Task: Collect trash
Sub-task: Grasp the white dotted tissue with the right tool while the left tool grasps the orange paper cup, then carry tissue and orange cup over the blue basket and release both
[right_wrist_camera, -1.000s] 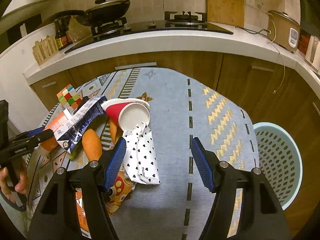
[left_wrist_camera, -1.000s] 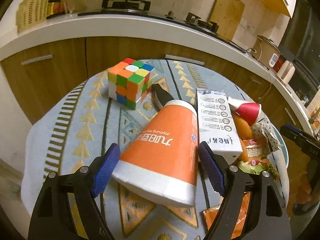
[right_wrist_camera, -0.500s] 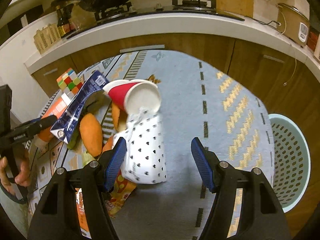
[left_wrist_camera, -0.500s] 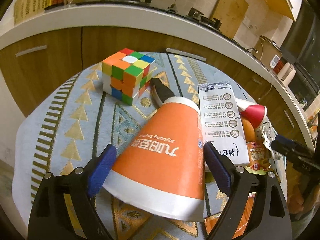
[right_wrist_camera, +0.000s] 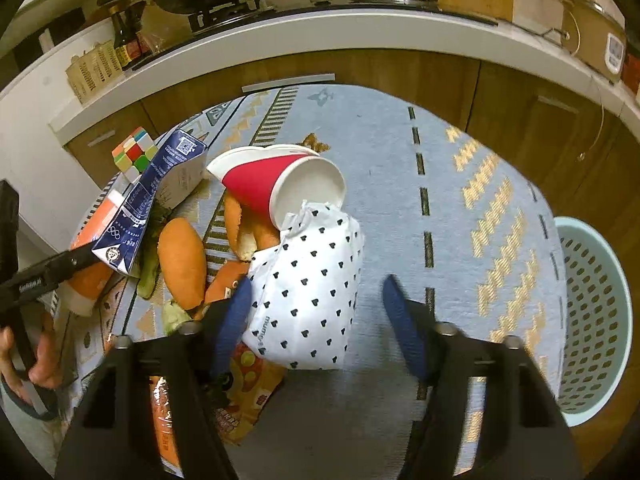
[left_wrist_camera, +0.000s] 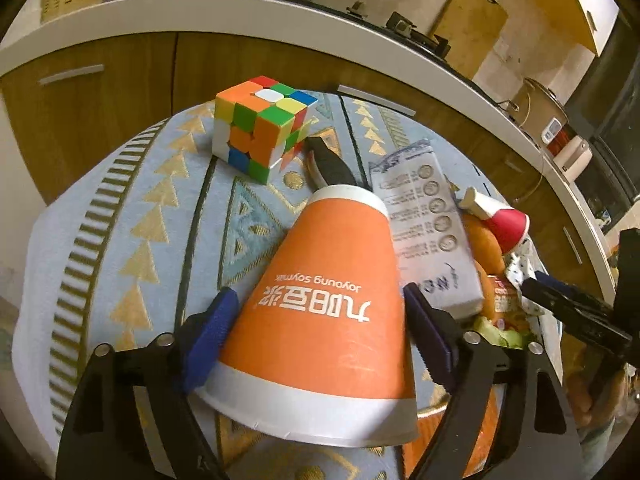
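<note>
An orange paper cup lies on its side on the patterned cloth, between the fingers of my open left gripper; both pads sit at its sides. My right gripper is open around the white heart-print bag, which lies below a tipped red paper cup. A blue-and-white carton shows again in the left wrist view. Snack wrappers lie under the bag.
A light-blue perforated basket stands off the table's right edge. A colour cube, black-handled pliers and orange carrots lie on the cloth. The kitchen counter runs behind.
My left gripper has moved in around the orange cup. My right gripper has moved forward and left until the heart-print bag lies between its fingers.
</note>
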A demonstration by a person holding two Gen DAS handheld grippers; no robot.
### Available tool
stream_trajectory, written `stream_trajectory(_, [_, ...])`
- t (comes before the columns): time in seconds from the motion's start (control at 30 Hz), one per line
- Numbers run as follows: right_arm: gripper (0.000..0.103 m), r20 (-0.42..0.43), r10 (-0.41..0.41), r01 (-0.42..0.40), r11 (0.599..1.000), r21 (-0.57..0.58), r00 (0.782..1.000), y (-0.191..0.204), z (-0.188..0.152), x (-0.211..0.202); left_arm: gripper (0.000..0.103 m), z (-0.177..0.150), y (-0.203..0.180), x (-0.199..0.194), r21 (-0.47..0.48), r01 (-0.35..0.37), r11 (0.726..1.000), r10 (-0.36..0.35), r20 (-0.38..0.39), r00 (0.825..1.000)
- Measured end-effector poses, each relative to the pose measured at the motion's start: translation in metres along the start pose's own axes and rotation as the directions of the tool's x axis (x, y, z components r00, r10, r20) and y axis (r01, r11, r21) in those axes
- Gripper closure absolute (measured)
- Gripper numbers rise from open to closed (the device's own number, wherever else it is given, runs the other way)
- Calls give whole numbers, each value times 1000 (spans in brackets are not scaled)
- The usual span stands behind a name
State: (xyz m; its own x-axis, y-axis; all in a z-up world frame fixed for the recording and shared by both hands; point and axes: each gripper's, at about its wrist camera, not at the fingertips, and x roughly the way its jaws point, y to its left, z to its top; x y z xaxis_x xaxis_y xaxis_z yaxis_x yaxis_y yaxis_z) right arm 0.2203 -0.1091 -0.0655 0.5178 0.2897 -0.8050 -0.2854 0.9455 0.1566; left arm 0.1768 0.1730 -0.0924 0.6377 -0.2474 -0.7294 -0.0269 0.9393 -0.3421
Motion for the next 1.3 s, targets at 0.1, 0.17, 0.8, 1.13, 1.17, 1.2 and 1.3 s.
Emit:
stream_trajectory(0.1, [76, 5, 11, -11, 1000, 7, 1000, -2, -2, -2, 25, -4, -2, -13, -13, 22, 1000, -21, 37, 999])
stream_trajectory(0.17, [82, 16, 24, -24, 1000, 11, 1000, -3, -3, -7, 25, -7, -5, -26, -15, 34, 999, -33, 74, 997])
stream_trajectory(0.8, [88, 255, -10, 1, 999, 32, 967, -33, -8, -107, 25, 8, -124, -94, 200, 173, 964, -218, 231, 948])
stream_trajectory(1.13, [88, 330, -155, 118, 984, 131, 931, -99, -21, -158, 25, 8, -218, -62, 306, 254, 918, -315, 172, 933])
stream_trajectory(1.17, [88, 335, -175, 132, 980, 146, 926, -107, -23, -163, 25, 8, -227, -58, 315, 258, 913, -319, 161, 934])
stream_trajectory(1.2, [88, 338, -188, 141, 977, 159, 922, -114, -24, -165, 25, 7, -238, -52, 326, 261, 909, -322, 151, 934])
stream_trajectory(1.3, [88, 337, -224, 158, 965, 210, 915, -140, -31, -172, 25, 3, -268, -36, 359, 273, 893, -334, 120, 935])
